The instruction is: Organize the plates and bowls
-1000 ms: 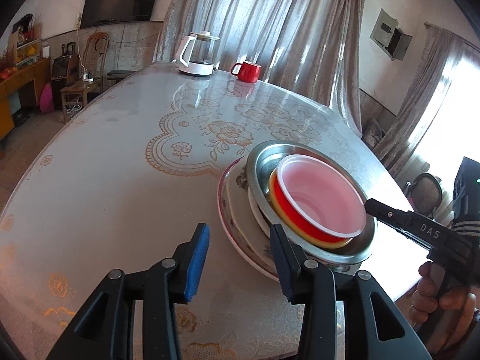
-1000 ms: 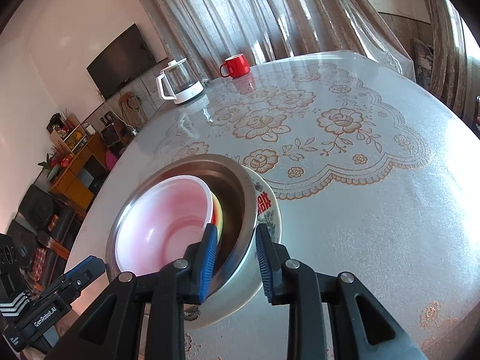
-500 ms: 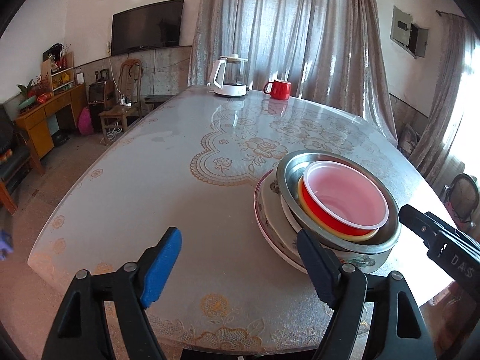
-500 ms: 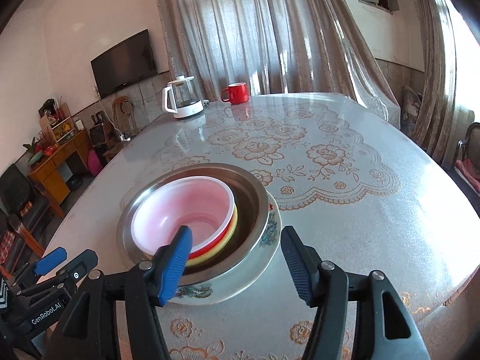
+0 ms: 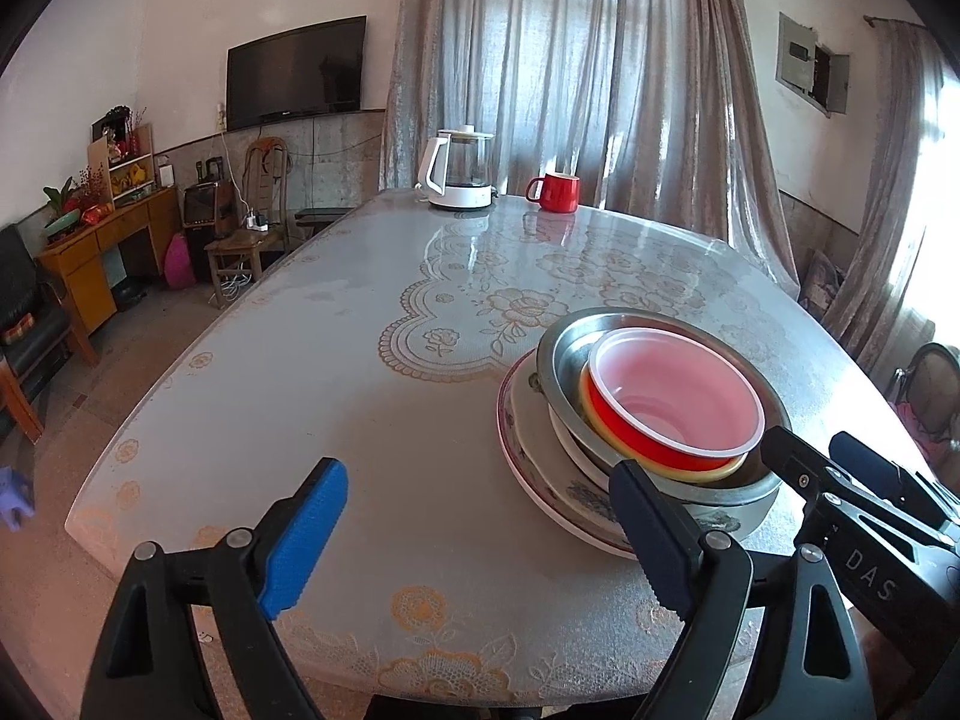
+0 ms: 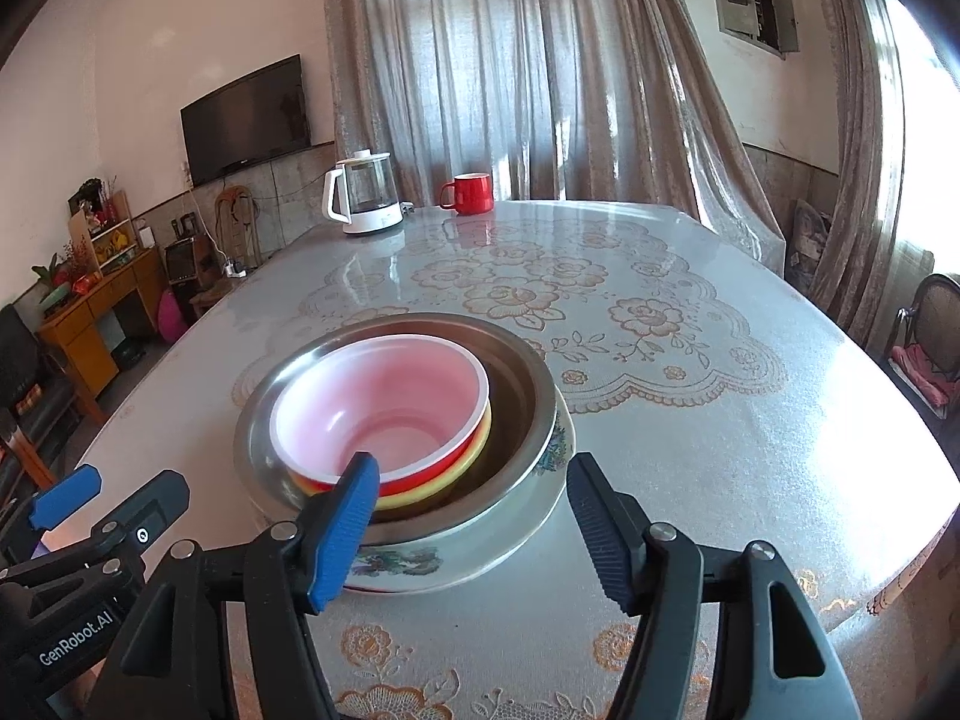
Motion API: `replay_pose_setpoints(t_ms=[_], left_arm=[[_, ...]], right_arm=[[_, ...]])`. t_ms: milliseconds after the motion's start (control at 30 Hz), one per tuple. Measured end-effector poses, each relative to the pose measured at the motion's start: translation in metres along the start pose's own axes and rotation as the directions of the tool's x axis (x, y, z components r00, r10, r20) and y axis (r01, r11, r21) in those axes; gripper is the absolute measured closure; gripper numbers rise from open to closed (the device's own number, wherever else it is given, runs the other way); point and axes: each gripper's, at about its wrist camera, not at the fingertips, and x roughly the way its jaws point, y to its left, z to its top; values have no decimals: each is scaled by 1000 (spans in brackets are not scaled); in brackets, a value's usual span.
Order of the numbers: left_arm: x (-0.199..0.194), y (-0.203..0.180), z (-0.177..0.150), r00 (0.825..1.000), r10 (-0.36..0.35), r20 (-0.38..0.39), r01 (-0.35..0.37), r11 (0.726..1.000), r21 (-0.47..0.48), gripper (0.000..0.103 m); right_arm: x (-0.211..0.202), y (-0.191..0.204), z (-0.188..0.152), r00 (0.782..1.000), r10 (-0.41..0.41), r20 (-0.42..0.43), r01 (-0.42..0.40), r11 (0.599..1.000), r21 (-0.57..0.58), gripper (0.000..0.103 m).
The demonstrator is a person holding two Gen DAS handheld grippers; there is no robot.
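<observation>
A: Left wrist view. Left gripper spread wide, holding nothing. Nested stack sits near the table edge.

B: Right wrist view. Right gripper also wide, empty. Red bowl in steel basin on floral plate. Likely heavy, slippery, breakable; grip the plate rim.

Table: glossy clear sheet over lace-patterned cloth, strong window glare on it. Metal bowl: brushed steel look, dull sheen. Red bowl: smooth plastic, semi-gloss, pale pink inside; yellow bowl under it, same plastic look. Plate: glazed ceramic look, glossy, printed floral rim. Left gripper and right gripper: matt black plastic frames, ribbed blue pads, shiny metal rivets. Kettle: clear glass body, white plastic base. Red mug: glossy. Curtains: sheer cloth with a sheen.
</observation>
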Motion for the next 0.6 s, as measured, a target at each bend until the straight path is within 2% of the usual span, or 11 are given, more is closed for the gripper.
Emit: replay_pose_setpoints(t_ms=[600], left_arm=[[-2, -2, 0, 1000, 4, 1, -4, 1000, 6, 9]], right_arm=[[-3, 2, 2, 1000, -7, 11, 7, 1000, -9, 37]])
